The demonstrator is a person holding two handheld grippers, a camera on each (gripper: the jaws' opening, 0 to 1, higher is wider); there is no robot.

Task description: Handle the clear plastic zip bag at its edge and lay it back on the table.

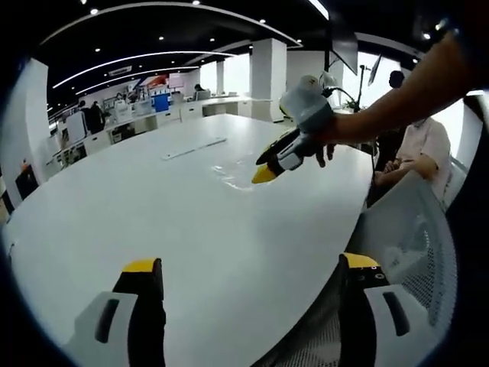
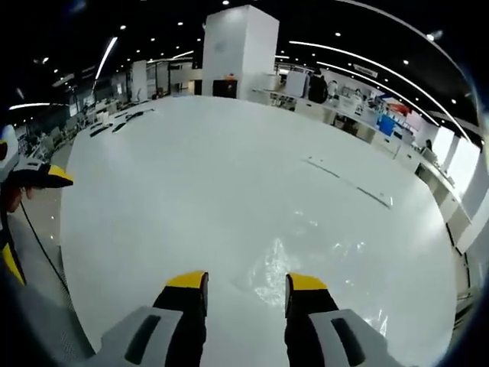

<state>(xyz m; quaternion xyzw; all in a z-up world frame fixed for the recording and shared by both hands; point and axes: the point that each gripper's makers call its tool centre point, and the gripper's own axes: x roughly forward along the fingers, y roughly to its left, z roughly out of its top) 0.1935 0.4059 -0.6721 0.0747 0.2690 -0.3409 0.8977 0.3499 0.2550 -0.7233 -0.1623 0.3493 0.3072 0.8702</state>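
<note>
Both claws open; left gripper view adds seated person (image 1: 416, 145) beyond zip bag (image 1: 229, 173).

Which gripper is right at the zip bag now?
The right gripper: its open jaws sit at the clear zip bag's near edge. The left gripper hangs back at the white table's rim.

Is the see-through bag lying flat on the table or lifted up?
Lying flat: the clear bag rests spread on the white table.

Zip bag (image 2: 306, 260) lies flat on the table (image 2: 191, 191), just ahead of my right gripper (image 2: 246, 284); left gripper (image 1: 252, 269) well back, near the table edge.
</note>
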